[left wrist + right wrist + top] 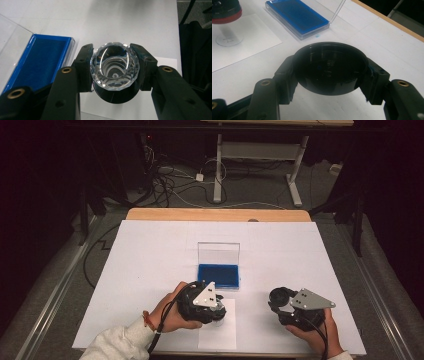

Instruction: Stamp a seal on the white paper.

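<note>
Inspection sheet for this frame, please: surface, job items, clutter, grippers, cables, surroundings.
Surface: white sheet covering a wooden table; smaller paper sheet near the front edge.
Job's things: faceted glass lens; black round cap; open blue-lined case, clear lid upright.
Clutter: nothing seen.
Grippers: left hand-held gripper shut on the faceted glass lens; right hand-held gripper shut on the black round cap.
Cables: tangle on the floor beyond the table.
Surroundings: dark room, white desk frame behind.

Clear faceted crystal (114,67) seen in black left tool (113,72); black round cap (329,67); blue-lined case (218,275); white bench (150,270).
</note>
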Demonstrator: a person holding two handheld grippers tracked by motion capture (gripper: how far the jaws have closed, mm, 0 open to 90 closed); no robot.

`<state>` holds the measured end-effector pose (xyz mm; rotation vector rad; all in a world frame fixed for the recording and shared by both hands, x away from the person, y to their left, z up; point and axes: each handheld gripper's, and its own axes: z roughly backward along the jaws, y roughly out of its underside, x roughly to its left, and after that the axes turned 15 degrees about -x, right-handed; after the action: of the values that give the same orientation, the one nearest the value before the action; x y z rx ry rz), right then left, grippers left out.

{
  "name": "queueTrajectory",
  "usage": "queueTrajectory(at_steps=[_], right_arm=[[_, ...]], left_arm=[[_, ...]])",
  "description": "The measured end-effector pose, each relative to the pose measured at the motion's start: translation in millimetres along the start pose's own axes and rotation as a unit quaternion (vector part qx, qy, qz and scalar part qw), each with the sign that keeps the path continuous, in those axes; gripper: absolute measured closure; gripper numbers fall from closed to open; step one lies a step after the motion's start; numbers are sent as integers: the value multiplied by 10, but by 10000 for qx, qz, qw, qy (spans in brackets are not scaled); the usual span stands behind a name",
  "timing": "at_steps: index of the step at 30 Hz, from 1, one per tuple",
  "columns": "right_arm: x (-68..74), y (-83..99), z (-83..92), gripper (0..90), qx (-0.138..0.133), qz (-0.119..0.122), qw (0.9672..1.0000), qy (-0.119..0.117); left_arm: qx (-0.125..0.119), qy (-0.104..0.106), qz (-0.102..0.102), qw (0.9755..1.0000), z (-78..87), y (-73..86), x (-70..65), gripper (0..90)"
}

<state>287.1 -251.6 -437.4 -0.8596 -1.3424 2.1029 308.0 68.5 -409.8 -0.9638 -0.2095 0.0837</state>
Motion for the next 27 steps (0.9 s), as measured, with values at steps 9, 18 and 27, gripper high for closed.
queueTrajectory(at_steps=[9, 18, 27], right_arm=[[3, 7, -6, 386, 17, -7, 10000, -25], [11, 9, -12, 386, 31, 16, 10000, -41], [11, 10, -15, 386, 39, 20, 10000, -59]], left_arm=[[109, 55, 48, 9999, -50, 53, -8, 546], [76, 31, 38, 10000, -21, 41, -11, 545], [-17, 25, 31, 10000, 34, 5, -21, 546]])
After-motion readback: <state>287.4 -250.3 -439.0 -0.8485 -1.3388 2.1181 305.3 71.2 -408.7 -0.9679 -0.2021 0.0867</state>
